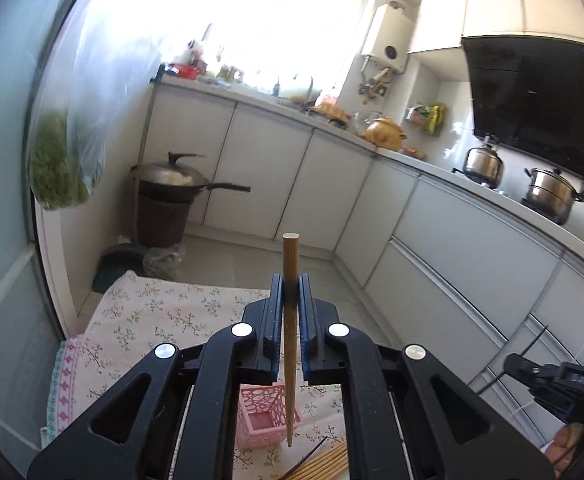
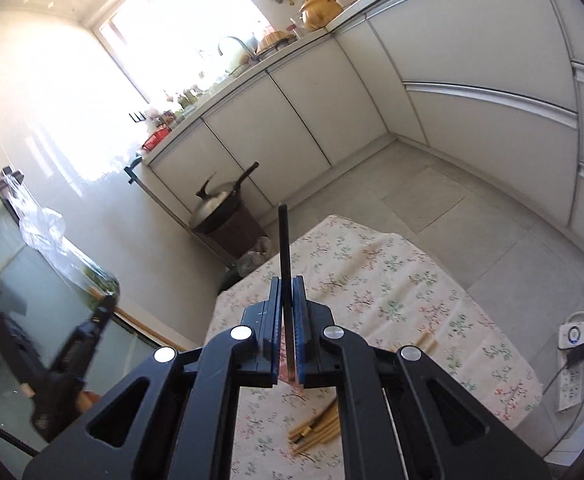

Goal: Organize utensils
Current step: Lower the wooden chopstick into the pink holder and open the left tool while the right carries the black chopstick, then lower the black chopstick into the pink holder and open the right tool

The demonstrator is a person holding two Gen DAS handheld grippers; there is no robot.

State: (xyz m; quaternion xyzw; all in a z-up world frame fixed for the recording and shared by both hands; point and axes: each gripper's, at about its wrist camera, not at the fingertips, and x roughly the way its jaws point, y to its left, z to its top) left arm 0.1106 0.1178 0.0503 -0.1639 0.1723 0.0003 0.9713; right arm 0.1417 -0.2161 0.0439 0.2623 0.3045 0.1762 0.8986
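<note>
Left gripper (image 1: 290, 294) is clamped on a round brown wooden chopstick (image 1: 290, 344), held upright, its tapered tip hanging over a square pink plastic basket (image 1: 267, 416) with a lattice wall; the basket sits on a floral tablecloth (image 1: 163, 312); right gripper (image 2: 287, 300) pinches a thin, flat-sided black chopstick (image 2: 284, 248), also upright; a loose bundle of pale bamboo chopsticks (image 2: 316, 428) lies on the cloth beneath it.

Matte black tongs (image 1: 290, 294) — blue ribbed pads (image 1: 306, 312), round silver screws (image 1: 241, 329) — on both (image 2: 287, 296).
</note>
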